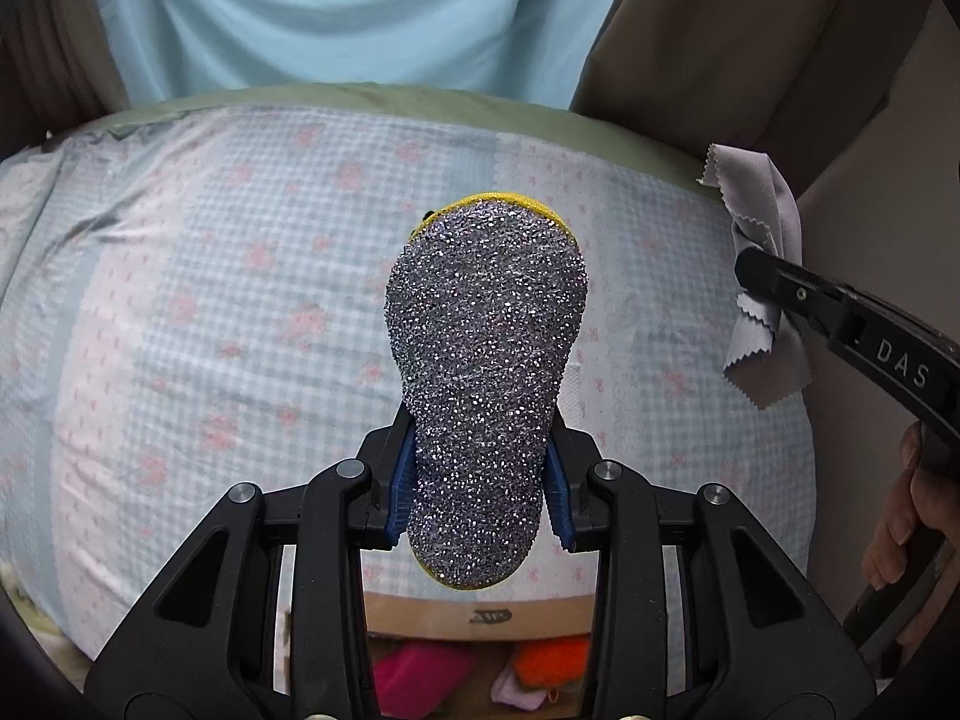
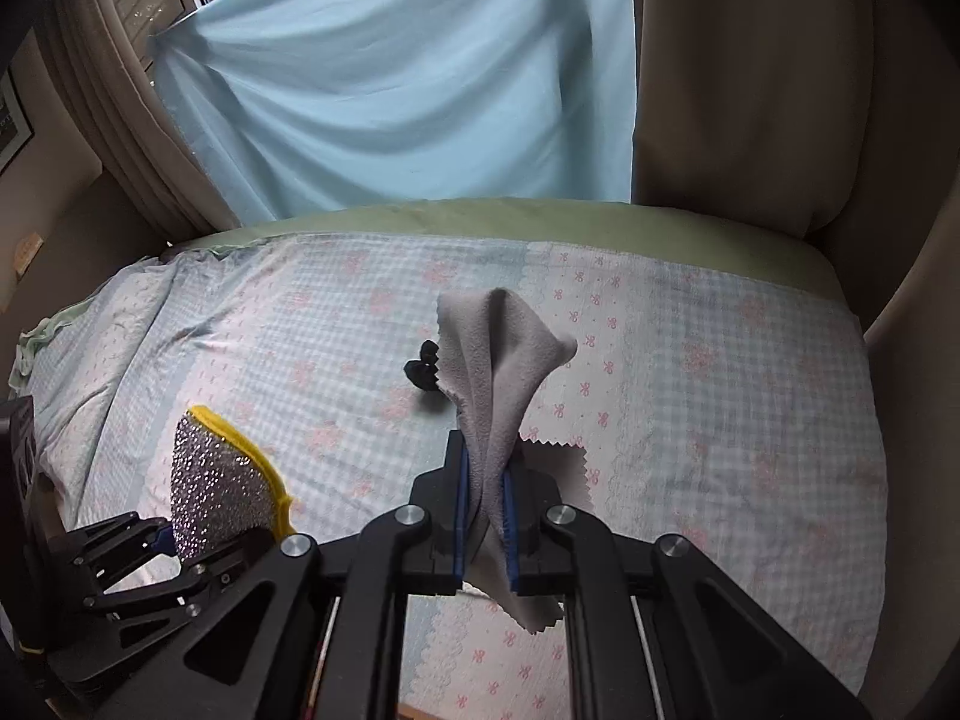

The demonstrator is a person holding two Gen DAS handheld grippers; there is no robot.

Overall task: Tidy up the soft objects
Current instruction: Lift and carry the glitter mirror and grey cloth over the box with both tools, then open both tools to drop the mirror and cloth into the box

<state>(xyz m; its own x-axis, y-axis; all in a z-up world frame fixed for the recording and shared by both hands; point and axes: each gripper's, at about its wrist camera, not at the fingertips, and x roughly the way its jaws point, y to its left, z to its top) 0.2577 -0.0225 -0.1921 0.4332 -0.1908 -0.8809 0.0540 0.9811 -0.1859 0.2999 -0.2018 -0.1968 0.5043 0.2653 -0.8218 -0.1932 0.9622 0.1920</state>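
Note:
My left gripper (image 1: 483,480) is shut on a glittery silver scrub sponge (image 1: 486,360) with a yellow edge and holds it above the bed. The sponge also shows at the lower left of the right wrist view (image 2: 216,480). My right gripper (image 2: 485,504) is shut on a grey cloth (image 2: 498,372) with zigzag-cut edges, also held above the bed. The cloth hangs at the right of the left wrist view (image 1: 765,276), pinched by the right gripper's fingers (image 1: 774,276). A small black object (image 2: 425,372) lies on the bed just behind the cloth.
The bed has a blue-and-pink checked quilt (image 2: 720,390) over a green sheet (image 2: 540,216). A light blue curtain (image 2: 420,90) hangs behind it. A cardboard box (image 1: 480,618) below the bed's near edge holds pink and orange soft items (image 1: 420,672).

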